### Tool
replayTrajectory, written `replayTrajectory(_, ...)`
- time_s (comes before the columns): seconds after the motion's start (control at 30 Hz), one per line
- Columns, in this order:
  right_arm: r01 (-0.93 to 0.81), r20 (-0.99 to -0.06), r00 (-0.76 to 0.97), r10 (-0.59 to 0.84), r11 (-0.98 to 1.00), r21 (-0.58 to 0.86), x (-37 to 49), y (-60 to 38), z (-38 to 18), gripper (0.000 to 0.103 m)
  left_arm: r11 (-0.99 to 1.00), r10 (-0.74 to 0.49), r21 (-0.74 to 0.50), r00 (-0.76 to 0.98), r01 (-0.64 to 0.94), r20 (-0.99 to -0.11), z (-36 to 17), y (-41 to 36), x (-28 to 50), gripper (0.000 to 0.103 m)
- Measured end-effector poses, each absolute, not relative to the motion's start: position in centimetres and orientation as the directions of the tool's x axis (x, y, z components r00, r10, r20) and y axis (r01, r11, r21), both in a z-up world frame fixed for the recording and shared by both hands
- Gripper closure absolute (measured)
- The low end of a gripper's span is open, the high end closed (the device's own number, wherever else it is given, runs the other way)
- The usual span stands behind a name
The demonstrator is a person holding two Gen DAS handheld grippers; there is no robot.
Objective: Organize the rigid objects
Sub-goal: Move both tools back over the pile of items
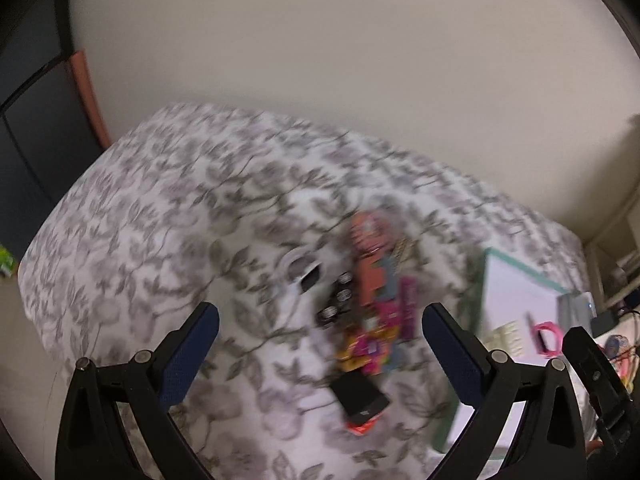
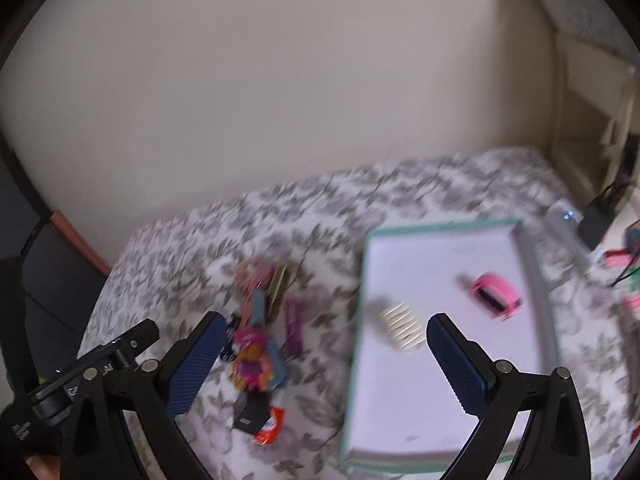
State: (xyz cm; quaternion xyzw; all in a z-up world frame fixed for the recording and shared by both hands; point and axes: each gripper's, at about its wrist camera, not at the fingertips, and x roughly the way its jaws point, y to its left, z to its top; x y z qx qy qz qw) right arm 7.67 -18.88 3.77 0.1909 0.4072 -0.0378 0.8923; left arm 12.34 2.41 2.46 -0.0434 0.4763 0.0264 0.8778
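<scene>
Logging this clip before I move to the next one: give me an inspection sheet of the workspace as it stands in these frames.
Surface: bed with grey leaf-print cover; frames motion-blurred.
Job's things: white shallow tray with teal rim holds a pink rounded object and a cream comb-like piece.
Clutter: pile of small colourful items left of the tray, with a black rectangular box on the near side.
Grippers: left gripper and right gripper, fingers open, empty, above the bed.
Cables: dark cables beside a black adapter, far right.
Surroundings: plain cream wall; pale shelving on the right.
</scene>
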Motion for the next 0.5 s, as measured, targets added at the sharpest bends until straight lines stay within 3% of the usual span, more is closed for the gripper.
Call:
replayTrajectory(0.23, 0.221, -0.812, 0.564, 0.153, 0.919, 0.327, 8.6, -17.1, -0.8, 0.001, 0.987, -0.032, -0.093, 0.403, -0.133, -0.915, -3.2, 4.0, 12.9, 0.002)
replayTrajectory(0.5, 0.256, -0.858, 0.500, 0.113, 0.928, 0.272, 8.7, -16.9, -3.1, 0.001, 0.986, -0.061, -0.108, 0.319, -0.129, -0.946, -7.2, 2.4, 12.8, 0.002)
